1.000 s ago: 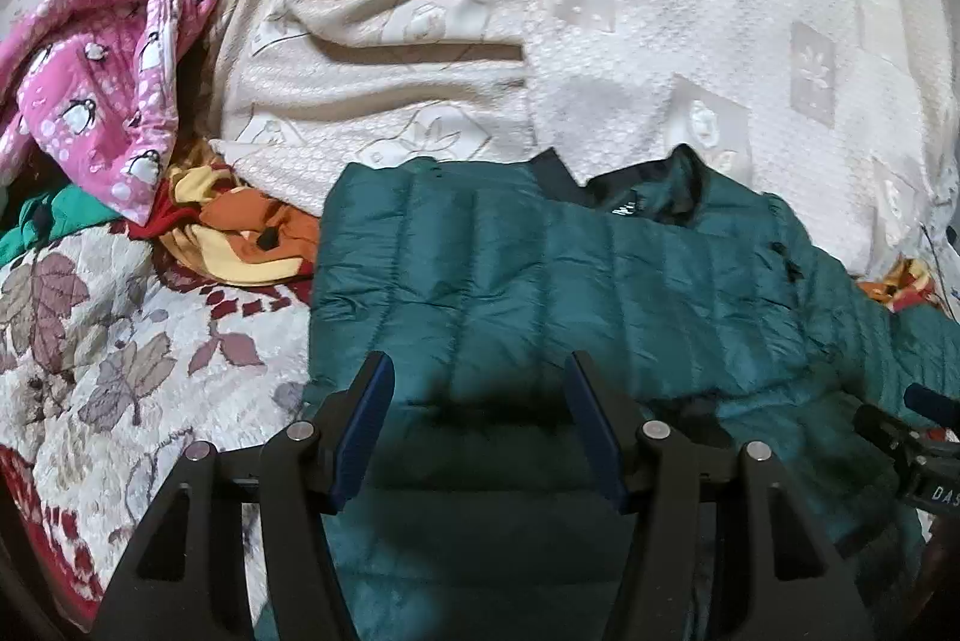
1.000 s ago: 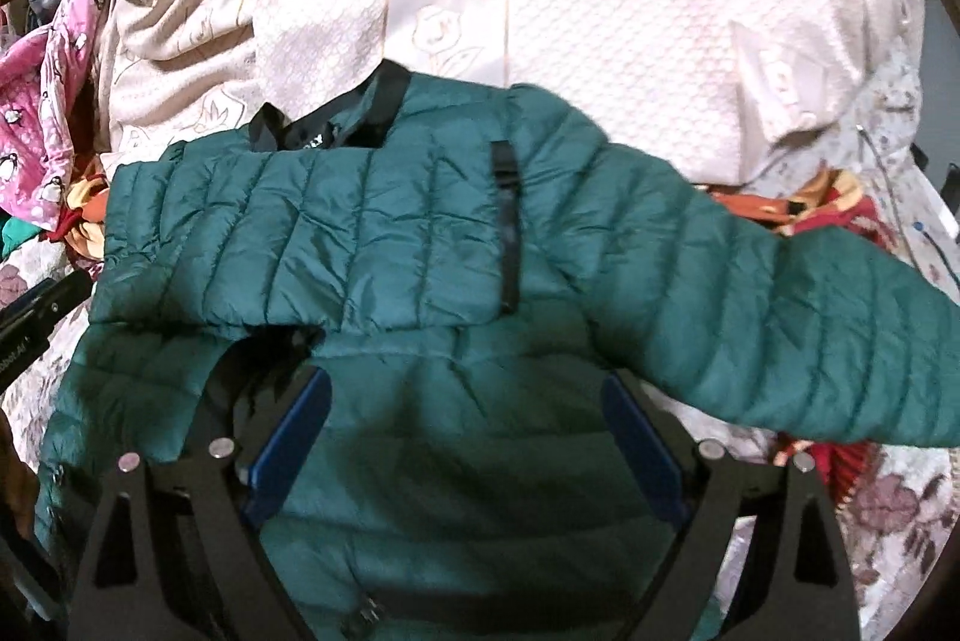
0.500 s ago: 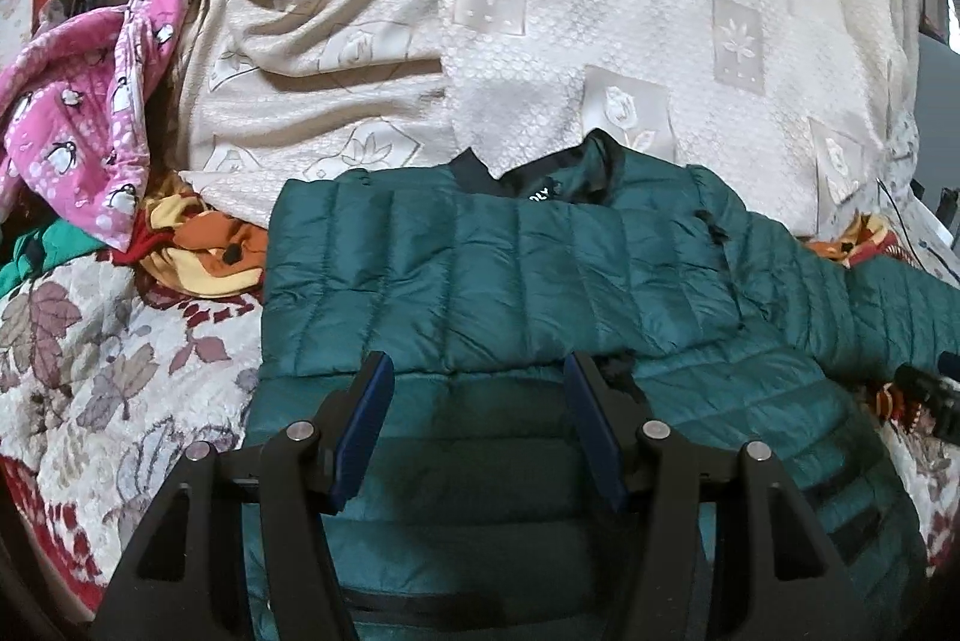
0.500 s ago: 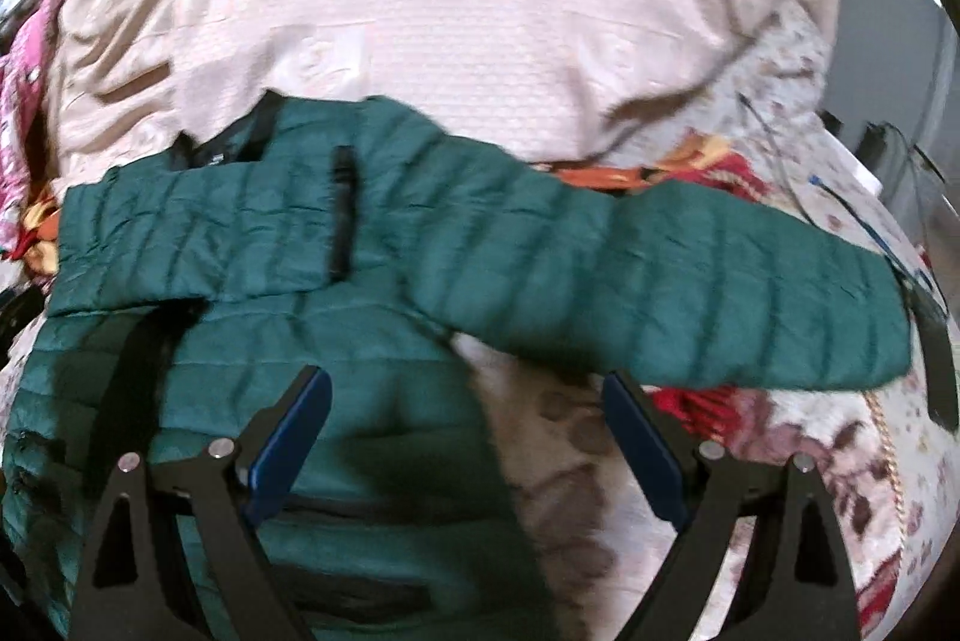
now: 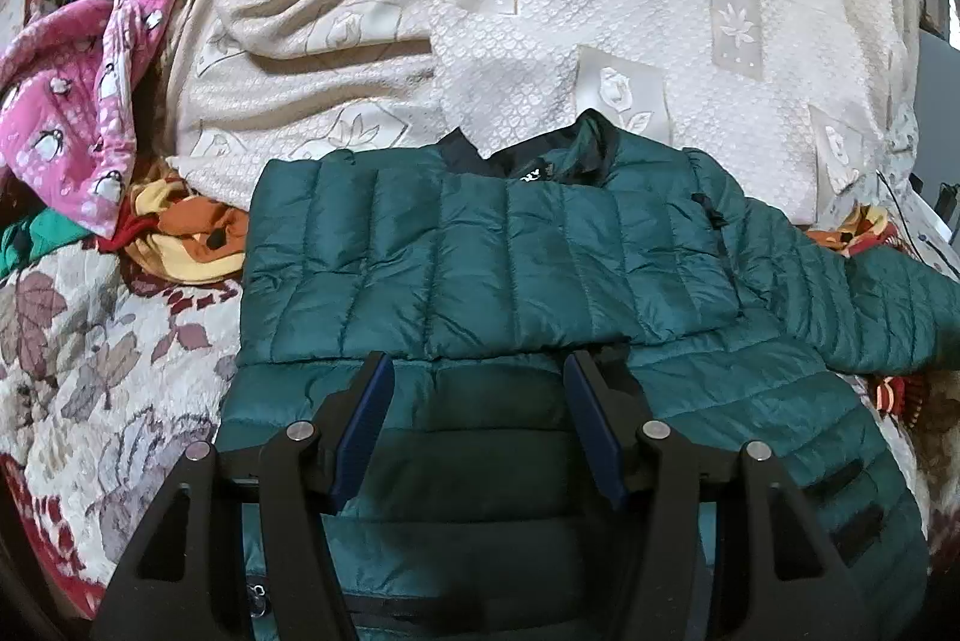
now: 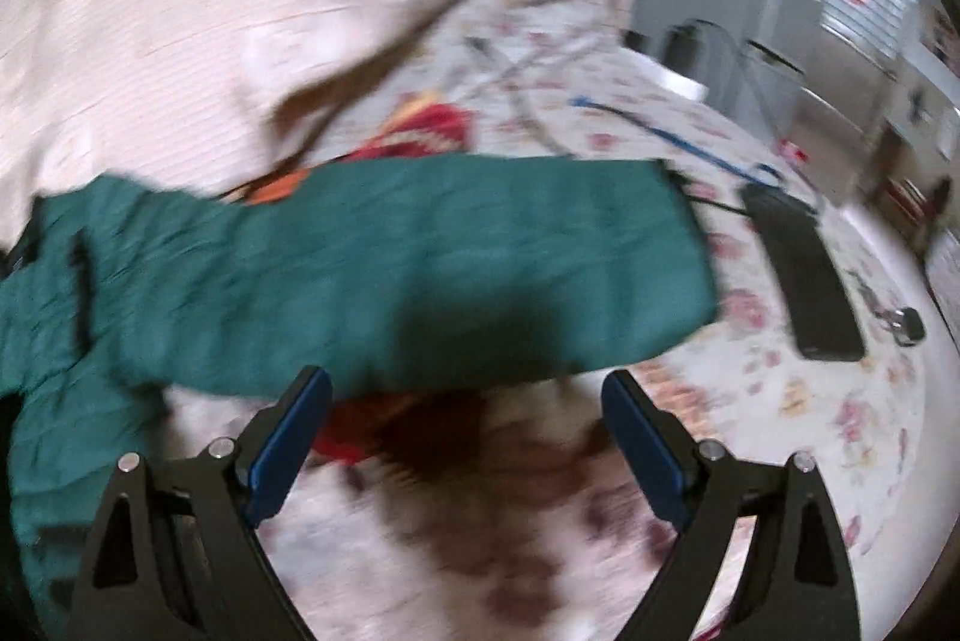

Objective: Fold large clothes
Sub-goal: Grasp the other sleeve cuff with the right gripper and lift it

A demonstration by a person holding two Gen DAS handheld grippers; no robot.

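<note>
Teal quilted puffer jacket (image 5: 492, 269) lies flat on the floral bedspread (image 5: 90, 341), one sleeve (image 6: 480, 269) stretched sideways. Left gripper (image 5: 477, 419) and right gripper (image 6: 465, 437) both spread, holding nothing. Black flat device (image 6: 804, 275) beside the cuff; pink penguin-print garment (image 5: 72, 119) and cream blanket (image 5: 540, 11) beyond.

Each hand-held gripper (image 5: 477, 425) (image 6: 465, 440) has black angular fingers, blue inner pads (image 5: 366, 425) and silver round screws.
</note>
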